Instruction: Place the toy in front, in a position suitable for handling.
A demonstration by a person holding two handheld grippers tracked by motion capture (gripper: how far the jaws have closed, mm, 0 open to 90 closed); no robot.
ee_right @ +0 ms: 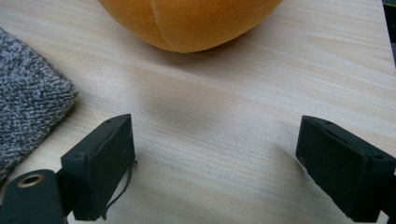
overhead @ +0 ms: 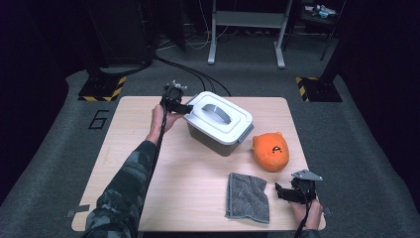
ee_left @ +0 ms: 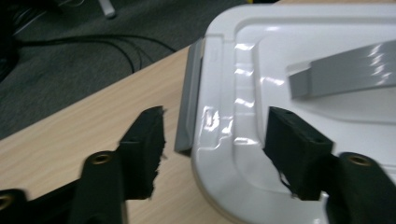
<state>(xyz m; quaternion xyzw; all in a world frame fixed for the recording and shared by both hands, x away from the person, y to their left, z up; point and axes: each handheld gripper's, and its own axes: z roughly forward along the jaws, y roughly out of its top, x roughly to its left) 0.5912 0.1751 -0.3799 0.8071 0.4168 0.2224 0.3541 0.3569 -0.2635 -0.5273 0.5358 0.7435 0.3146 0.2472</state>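
Now, from the high view, we hold the left tool (overhead: 184, 107) at the far left corner of the box (overhead: 219, 124), which stands in the middle of the surface (overhead: 148, 163) with its white lid (overhead: 218, 116) on. Our right tool (overhead: 287, 194) rests near the right front edge, just beside the cloth (overhead: 246, 197), with the orange toy (overhead: 270, 151) a little behind it.

Next, in the left gripper view, the tool (ee_left: 215, 142) is released: its jaws stand apart on both sides of the lid (ee_left: 299, 51) corner and the grey latch (ee_left: 189, 105), and they do not press on them.

Finally, in the right gripper view, the tool (ee_right: 215, 163) is also released, with wide jaws over bare surface (ee_right: 224, 116). The cloth (ee_right: 28, 107) lies to their left and the toy (ee_right: 187, 21) is ahead.
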